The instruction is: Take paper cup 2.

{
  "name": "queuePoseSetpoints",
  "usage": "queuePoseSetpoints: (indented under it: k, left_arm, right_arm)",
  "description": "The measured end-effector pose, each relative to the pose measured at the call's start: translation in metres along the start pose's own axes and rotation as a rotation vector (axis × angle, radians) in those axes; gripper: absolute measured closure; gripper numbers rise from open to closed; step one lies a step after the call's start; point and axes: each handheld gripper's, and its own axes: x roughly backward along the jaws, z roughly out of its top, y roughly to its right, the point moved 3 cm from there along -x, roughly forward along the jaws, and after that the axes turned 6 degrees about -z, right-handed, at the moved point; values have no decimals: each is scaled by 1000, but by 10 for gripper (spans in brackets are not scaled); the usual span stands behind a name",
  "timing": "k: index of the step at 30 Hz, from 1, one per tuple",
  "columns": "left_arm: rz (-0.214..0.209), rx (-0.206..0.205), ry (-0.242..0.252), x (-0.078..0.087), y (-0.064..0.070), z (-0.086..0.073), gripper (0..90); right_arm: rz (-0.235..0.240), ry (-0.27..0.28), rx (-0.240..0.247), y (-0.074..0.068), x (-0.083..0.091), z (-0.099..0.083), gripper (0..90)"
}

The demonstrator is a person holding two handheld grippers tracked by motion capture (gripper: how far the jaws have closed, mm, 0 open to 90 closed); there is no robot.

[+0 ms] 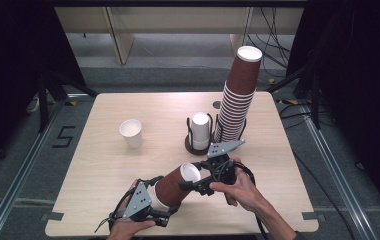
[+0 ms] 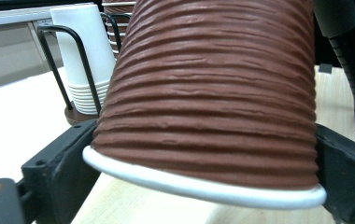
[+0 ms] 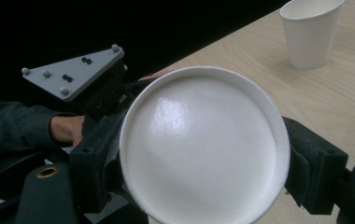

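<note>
A brown ribbed paper cup (image 1: 174,186) hangs on its side above the table's front edge, held at both ends. My left gripper (image 1: 162,198) is shut on its white-rimmed mouth end; in the left gripper view the cup (image 2: 213,93) sits between both black jaws. My right gripper (image 1: 192,176) is shut on the base end. The right gripper view faces the cup's white bottom (image 3: 203,144), with a jaw pressed on each side. Behind it are the left gripper's grey plate (image 3: 73,70) and the person's hand.
A single white cup (image 1: 131,133) stands upright left of centre on the wooden table (image 1: 93,165). A black wire holder (image 1: 194,142) with a stack of upside-down white cups (image 1: 200,129) stands at centre. Beside it rises a tall leaning stack of brown cups (image 1: 238,97).
</note>
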Motion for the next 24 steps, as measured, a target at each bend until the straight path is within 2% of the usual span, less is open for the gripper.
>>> queuePoseSetpoints:
  k: [1,3,4,6,7,9,10,11,13,15,16,20,22,23,24]
  left_arm:
    - [-2,-5,-5,0,0,0,69]
    - [-5,-12,-20,0,-1,0,88]
    - [-8,-21,-38,0,-1,0,95]
    - [-10,-38,-64,1,-1,0,105]
    - [-16,-38,-58,-1,-1,0,109]
    - [-17,-57,-110,0,0,0,114]
    - [-30,-63,-120,-1,0,0,116]
    - [-21,-81,-148,0,0,0,117]
    - [-27,-102,-189,-1,1,-1,118]
    - [-29,-128,-221,-2,1,-1,119]
    - [-34,-127,-240,-2,3,-1,120]
    - [-49,-167,-308,-3,7,0,120]
    - [-66,-176,-322,-4,9,-1,120]
    - [-65,-210,-355,-3,8,0,120]
    - [-64,-197,-345,-4,10,-1,120]
  right_arm:
    - [0,-10,-21,-1,0,-1,238]
    - [-2,-20,-22,1,0,-2,233]
    - [8,-24,-15,1,0,-2,229]
    - [-19,-47,35,2,0,-2,219]
    - [-28,-57,41,0,0,-3,205]
    - [-49,-91,88,0,1,-2,150]
    - [-64,-112,114,-1,3,-2,162]
    - [-89,-127,149,-2,3,-1,154]
    - [-110,-167,226,-4,4,-1,157]
    - [-100,-202,276,-7,4,-2,161]
    - [-104,-223,303,-8,4,-2,156]
    - [-129,-305,395,-13,1,-5,160]
    - [-124,-347,426,-15,-2,-6,159]
    - [-122,-370,443,-16,-3,-7,162]
    - [-123,-392,465,-17,-5,-8,162]
